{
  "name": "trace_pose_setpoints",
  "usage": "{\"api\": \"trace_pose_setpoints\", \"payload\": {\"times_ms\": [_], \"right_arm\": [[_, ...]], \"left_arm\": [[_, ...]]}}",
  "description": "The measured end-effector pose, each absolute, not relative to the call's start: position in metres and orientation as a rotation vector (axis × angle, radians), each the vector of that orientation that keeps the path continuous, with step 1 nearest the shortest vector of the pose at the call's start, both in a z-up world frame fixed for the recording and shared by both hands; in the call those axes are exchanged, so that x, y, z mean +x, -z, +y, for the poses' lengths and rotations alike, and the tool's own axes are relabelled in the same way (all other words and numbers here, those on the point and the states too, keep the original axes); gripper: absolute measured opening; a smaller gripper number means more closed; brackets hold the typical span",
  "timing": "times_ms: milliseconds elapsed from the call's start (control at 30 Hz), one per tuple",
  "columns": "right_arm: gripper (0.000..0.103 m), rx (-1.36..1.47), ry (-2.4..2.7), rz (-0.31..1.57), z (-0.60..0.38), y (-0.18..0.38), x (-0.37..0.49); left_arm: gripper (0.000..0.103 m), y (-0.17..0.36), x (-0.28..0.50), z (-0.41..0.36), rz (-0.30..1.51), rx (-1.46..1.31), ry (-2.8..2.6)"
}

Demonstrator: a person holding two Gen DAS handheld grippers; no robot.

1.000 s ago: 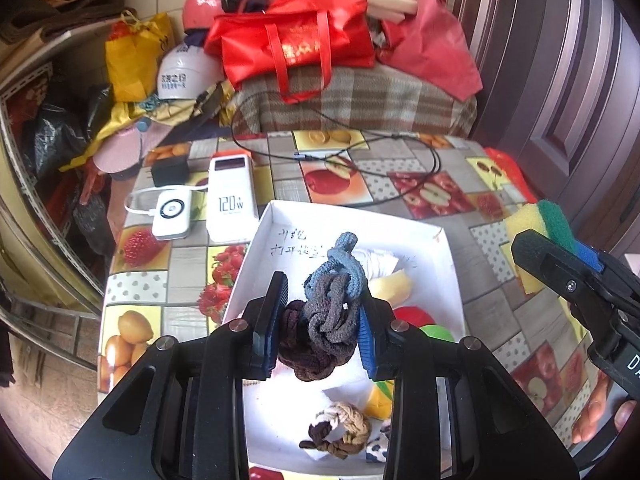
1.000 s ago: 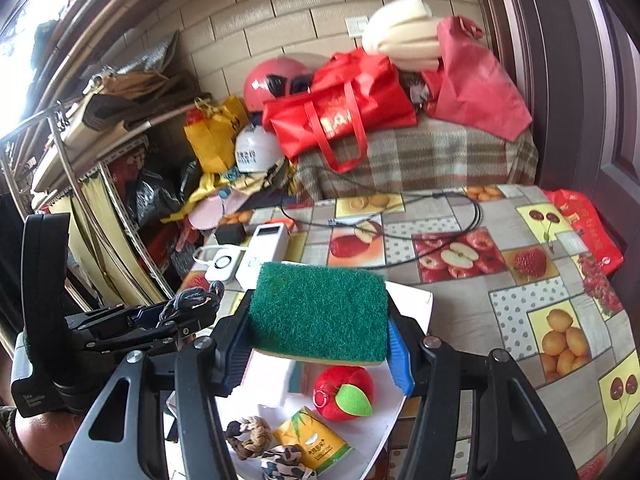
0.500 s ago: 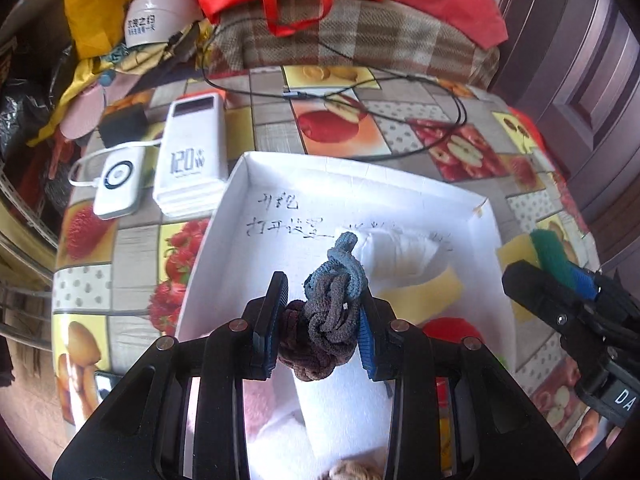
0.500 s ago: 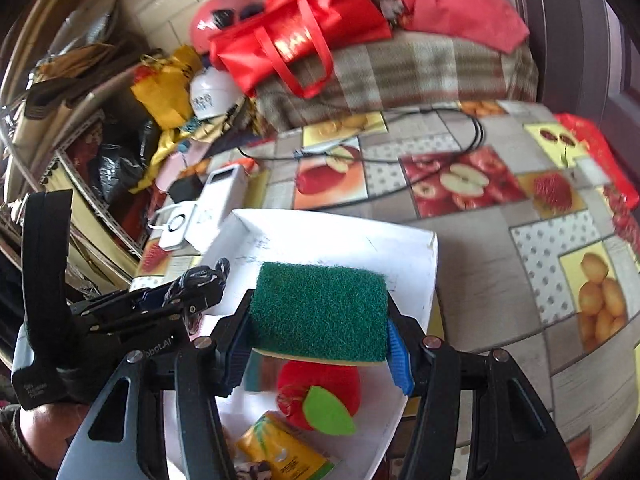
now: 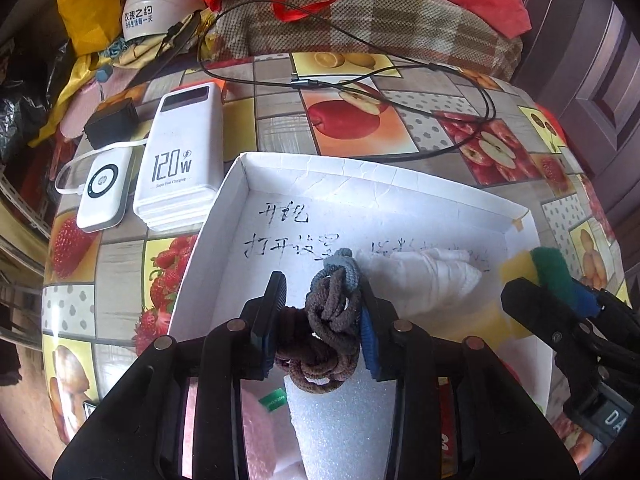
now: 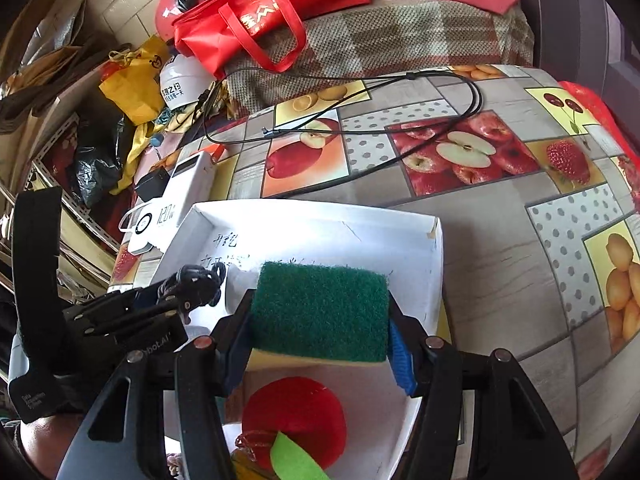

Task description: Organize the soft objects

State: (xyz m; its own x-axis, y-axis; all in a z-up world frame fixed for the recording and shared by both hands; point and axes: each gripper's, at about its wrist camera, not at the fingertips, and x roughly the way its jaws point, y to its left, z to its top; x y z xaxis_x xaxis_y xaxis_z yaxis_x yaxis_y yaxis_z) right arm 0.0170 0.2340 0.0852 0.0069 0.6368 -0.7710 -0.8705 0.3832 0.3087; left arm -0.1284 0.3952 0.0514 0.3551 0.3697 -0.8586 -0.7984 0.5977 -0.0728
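Note:
My left gripper (image 5: 322, 320) is shut on a bundle of brown and grey hair ties (image 5: 326, 328), held low over the white box (image 5: 236, 200). My right gripper (image 6: 318, 322) is shut on a green and yellow sponge (image 6: 320, 312) over the box's right part (image 6: 436, 248). In the box lie a crumpled white tissue (image 5: 432, 276), a white foam block (image 5: 340, 428), a pink foam piece (image 5: 256, 432) and a red apple toy (image 6: 294, 412). The sponge also shows at the right of the left wrist view (image 5: 548, 272). The left gripper shows in the right wrist view (image 6: 192, 284).
Two white power banks (image 5: 180, 168) (image 5: 104, 188) and a black charger (image 5: 112, 122) lie left of the box. A black cable (image 5: 400, 76) loops on the fruit-print tablecloth (image 6: 500, 280) behind it. Red bags (image 6: 260, 16), helmets and a yellow bag (image 5: 88, 12) crowd the back.
Both grippers have moved forward and down over the white box with their loads still held. The box looms larger and the back clutter has slid up out of view.

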Motion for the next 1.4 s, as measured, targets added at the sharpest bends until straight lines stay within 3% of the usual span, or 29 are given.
{"api": "trace_pose_setpoints", "payload": {"times_ms": [67, 100, 233, 900, 1400], "right_arm": [[0.066, -0.292, -1.211, 0.998, 0.234, -0.085, 0.016], [0.078, -0.294, -1.217, 0.993, 0.233, -0.086, 0.014], [0.103, -0.294, -1.208, 0.972, 0.229, -0.087, 0.013], [0.103, -0.341, -1.206, 0.897, 0.190, -0.116, -0.024], [0.103, -0.425, -1.169, 0.648, 0.128, -0.169, -0.074]], "left_arm": [[0.074, -0.051, -0.128, 0.393, 0.913, -0.516, -0.813], [0.083, -0.052, -0.129, 0.392, 0.908, -0.499, -0.833], [0.092, -0.053, -0.134, 0.392, 0.904, -0.503, -0.856], [0.093, -0.093, -0.177, 0.345, 0.817, -0.492, -0.875], [0.093, -0.146, -0.225, 0.282, 0.703, -0.467, -0.868]]}}
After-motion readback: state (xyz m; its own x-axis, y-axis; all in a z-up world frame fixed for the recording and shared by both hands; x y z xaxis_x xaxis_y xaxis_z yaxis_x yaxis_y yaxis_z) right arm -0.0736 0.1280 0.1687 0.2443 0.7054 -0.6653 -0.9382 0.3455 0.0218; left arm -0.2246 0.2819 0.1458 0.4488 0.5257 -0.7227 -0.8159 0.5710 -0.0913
